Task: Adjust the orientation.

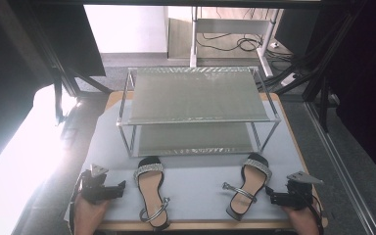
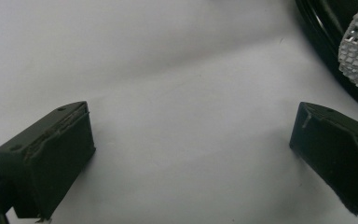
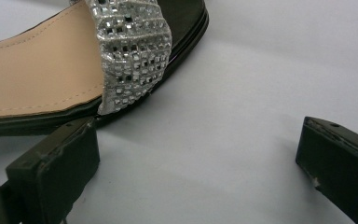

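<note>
- Sandals are lying on the grey mat (image 1: pixel 196 188) in the high view, the left sandal (image 1: pixel 152 191) at about 7 o'clock and the right sandal (image 1: pixel 247 188) at about 5 o'clock, toes pointing toward a two-tier metal rack (image 1: pixel 198 110) standing at 12 o'clock.
- Outside each shoe a hand is resting a tool on the mat: the left gripper (image 1: pixel 120 188) at 8 o'clock, the right gripper (image 1: pixel 271 196) at 4 o'clock, both aiming inward.
- Looking along the left gripper (image 2: pixel 191 149), its jaws are gaping wide over bare mat (image 2: pixel 168 70), with the left sandal (image 2: pixel 349 51) edging in at 2 o'clock.
- Looking along the right gripper (image 3: pixel 198 168), its jaws are standing wide with nothing between them, the right sandal (image 3: pixel 74 65) lying at 10 o'clock, its sole just beside one jaw.
</note>
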Action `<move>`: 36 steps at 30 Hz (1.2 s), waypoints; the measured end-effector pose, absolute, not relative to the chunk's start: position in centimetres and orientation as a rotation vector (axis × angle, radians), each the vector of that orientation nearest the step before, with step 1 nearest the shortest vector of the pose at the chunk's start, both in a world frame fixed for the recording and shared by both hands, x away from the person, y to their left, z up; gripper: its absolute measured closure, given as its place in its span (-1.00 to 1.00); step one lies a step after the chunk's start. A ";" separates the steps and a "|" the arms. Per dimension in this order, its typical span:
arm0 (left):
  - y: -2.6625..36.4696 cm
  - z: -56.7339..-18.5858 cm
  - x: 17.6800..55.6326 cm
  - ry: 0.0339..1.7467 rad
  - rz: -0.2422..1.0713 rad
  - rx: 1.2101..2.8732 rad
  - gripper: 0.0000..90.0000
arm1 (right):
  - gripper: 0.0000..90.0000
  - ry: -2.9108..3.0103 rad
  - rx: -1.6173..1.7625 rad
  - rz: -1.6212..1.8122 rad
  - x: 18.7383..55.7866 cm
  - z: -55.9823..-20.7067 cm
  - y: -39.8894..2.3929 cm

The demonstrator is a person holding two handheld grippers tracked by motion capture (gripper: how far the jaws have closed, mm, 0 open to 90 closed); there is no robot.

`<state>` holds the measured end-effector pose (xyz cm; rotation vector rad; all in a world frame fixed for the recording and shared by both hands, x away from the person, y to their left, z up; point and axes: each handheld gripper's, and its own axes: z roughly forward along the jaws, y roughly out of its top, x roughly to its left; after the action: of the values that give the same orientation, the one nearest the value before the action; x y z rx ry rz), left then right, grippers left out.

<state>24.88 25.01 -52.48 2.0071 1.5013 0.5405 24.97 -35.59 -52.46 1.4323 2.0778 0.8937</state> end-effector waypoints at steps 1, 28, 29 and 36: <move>25.0 -52.5 24.9 1.501 0.540 2.007 -1.00 | -1.00 2.078 1.432 0.894 25.0 -52.5 -35.6; 22.5 -52.1 27.0 1.414 0.571 2.071 -0.98 | -1.00 2.065 1.434 0.898 24.9 -52.5 -35.5; 22.4 -52.0 27.1 1.412 0.576 2.076 -0.97 | -1.00 2.065 1.434 0.898 24.8 -52.5 -35.5; 21.3 -51.9 27.8 1.386 0.542 2.074 -0.91 | -1.00 2.063 1.436 0.898 24.8 -52.5 -35.5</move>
<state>27.83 21.31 -51.92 2.0743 1.3858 0.5421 24.84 -35.54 -52.51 1.4356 2.0630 0.8977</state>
